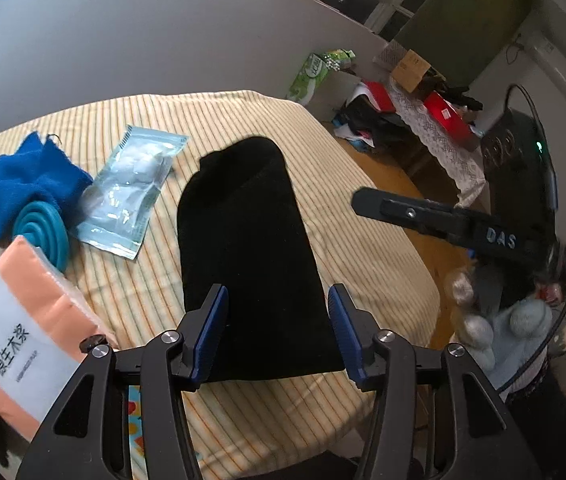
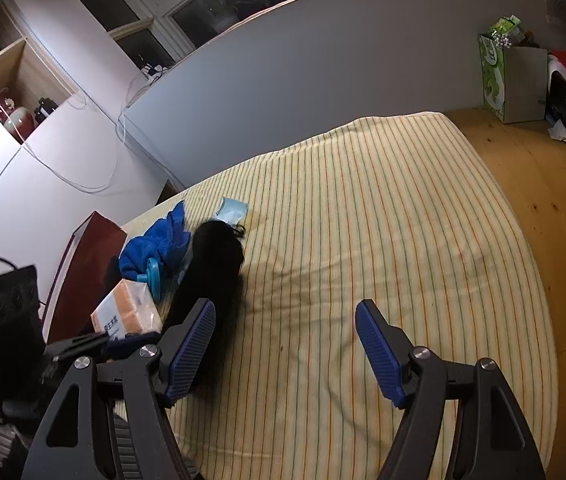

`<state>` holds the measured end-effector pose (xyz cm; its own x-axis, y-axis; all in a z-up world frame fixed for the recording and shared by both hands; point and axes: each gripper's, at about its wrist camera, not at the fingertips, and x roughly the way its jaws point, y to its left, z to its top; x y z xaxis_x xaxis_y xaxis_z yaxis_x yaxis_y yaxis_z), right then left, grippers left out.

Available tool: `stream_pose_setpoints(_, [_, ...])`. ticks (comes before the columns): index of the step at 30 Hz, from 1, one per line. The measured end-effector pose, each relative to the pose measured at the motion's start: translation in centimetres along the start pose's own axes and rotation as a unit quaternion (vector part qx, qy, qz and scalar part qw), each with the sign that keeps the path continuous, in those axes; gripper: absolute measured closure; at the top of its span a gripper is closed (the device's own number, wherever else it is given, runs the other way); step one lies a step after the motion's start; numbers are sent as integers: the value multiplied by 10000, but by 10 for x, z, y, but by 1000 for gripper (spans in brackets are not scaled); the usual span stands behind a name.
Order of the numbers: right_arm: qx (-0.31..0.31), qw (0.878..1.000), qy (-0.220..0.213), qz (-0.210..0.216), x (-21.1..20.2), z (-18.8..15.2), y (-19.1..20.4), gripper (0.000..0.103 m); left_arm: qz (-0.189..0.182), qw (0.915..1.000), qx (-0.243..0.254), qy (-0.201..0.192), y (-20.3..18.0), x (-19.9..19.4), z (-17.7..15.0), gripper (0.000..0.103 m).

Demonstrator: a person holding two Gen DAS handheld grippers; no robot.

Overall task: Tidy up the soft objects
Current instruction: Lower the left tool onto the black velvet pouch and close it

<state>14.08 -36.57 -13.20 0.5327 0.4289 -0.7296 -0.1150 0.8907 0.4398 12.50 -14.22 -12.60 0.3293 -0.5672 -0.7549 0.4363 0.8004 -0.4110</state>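
A black sock (image 1: 243,240) lies flat on the striped cloth (image 1: 363,208). My left gripper (image 1: 277,300) is open, its blue pads on either side of the sock's near end, above it. Left of the sock lie a clear pack of cotton balls (image 1: 127,188), a blue towel (image 1: 15,184), a teal folding cup (image 1: 43,228) and a peach tissue pack (image 1: 23,344). My right gripper (image 2: 285,316) is open and empty above the bare cloth (image 2: 363,240), right of the sock (image 2: 207,276); it also shows in the left wrist view (image 1: 423,216).
A grey board (image 2: 323,80) stands behind the cloth. A green tissue box (image 2: 493,76) and clutter sit at the far right on the wooden table (image 2: 543,200). A dark red box (image 2: 79,276) and a black device (image 2: 7,320) are at the left.
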Motion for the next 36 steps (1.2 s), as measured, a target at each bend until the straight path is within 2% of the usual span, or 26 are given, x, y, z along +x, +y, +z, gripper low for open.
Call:
stream_pose_setpoints(1, [-17, 10000, 28, 7, 1, 1, 0, 34, 4, 10000, -7, -4, 0, -1, 0, 43])
stream_pose_setpoints(3, [-60, 9999, 135, 42, 5, 3, 1, 34, 101, 9999, -108, 32, 5, 0, 1, 36])
stream_pose_setpoints(8, [-96, 9983, 565, 53, 26, 0, 2, 34, 298, 9984, -263, 393, 16, 16, 1, 34])
stream_pose_setpoints(12, [-13, 9964, 838, 82, 39, -6, -2, 34, 507, 9971, -65, 566, 9, 27, -2, 34])
stream_pose_setpoints(17, [273, 9942, 1017, 230, 48, -15, -12, 34, 707, 9957, 213, 551, 0, 34, -1, 34])
stream_pose_setpoints(21, [424, 9924, 1090, 370, 51, -18, -15, 34, 713, 9954, 217, 598, 2, 38, -1, 34])
stream_pose_setpoints(31, [346, 9903, 1245, 520, 60, -27, -4, 34, 838, 9937, 426, 609, -6, 50, -1, 35])
stream_pose_setpoints(36, [341, 9896, 1297, 513, 64, -28, -1, 51, 782, 9937, 481, 648, -7, 56, -1, 42])
